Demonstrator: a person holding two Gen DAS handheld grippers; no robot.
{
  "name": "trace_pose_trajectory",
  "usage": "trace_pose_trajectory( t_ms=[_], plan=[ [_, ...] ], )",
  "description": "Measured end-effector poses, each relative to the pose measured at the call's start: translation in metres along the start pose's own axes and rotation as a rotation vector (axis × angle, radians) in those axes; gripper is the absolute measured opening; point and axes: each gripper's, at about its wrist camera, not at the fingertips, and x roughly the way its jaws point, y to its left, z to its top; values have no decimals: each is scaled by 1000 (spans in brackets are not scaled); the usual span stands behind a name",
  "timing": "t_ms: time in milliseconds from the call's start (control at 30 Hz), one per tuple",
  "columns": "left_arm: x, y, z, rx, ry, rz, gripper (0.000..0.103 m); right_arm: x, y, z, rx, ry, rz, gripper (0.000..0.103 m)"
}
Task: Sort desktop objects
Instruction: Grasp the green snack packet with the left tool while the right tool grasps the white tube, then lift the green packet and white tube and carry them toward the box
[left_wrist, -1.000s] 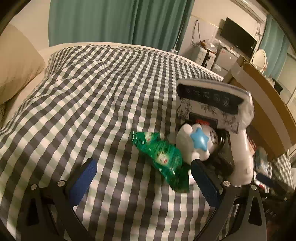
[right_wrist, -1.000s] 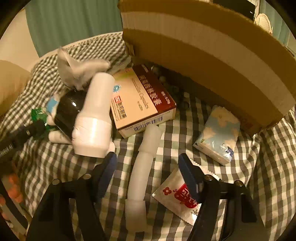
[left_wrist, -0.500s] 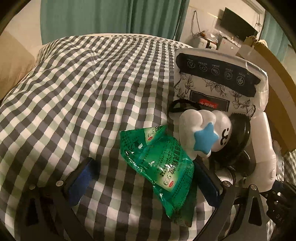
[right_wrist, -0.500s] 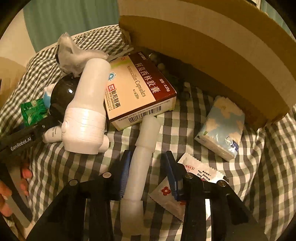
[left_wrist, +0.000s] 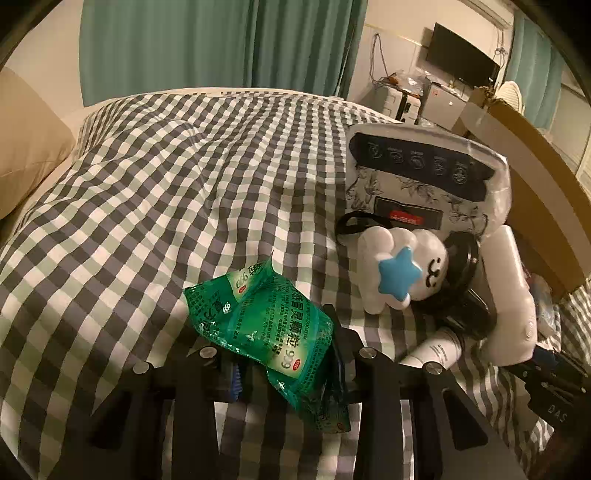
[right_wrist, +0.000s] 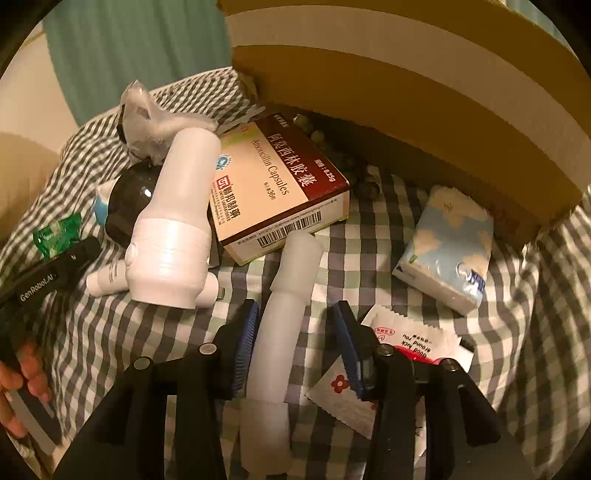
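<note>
A crumpled green sachet (left_wrist: 266, 314) sits between the fingers of my left gripper (left_wrist: 284, 350). The jaws are closing, and both blue pads press on it. The same sachet (right_wrist: 57, 236) shows at the left edge of the right wrist view, beside the left gripper's black body (right_wrist: 55, 273) and a person's hand (right_wrist: 22, 387). My right gripper (right_wrist: 295, 332) straddles a long white tube (right_wrist: 291, 273) that lies on the checked bed cover (left_wrist: 166, 184). Its left pad is close against the tube; a strip of cloth shows at the right pad.
A white cloud toy with a blue star (left_wrist: 399, 273) and a floral packet (left_wrist: 424, 177) lie right of the sachet. A medicine box (right_wrist: 280, 188), fat white bottle (right_wrist: 173, 229), tissue pack (right_wrist: 447, 247) and white sachet (right_wrist: 399, 354) surround the tube. A cardboard box (right_wrist: 406, 92) stands behind.
The left jaws, wide open before, have closed in on the green sachet. The right jaws narrowed around the white tube a second ago and have stayed at that width since.
</note>
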Motion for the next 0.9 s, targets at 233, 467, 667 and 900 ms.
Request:
trace_pose_trajectory(
  t_ms=[233, 467, 667, 900],
  plan=[
    [-26, 0, -3, 7, -27, -39, 35, -16, 8, -7, -76, -13, -6, 9],
    [-50, 10, -6, -70, -28, -74, 35, -41, 10, -15, -79, -63, 29, 9],
    [-65, 8, -12, -95, -21, -113, 35, -66, 14, -18, -60, -87, 61, 9],
    [-105, -15, -5, -19, -87, -151, 35, -94, 22, -16, -22, -148, 124, 9]
  ],
)
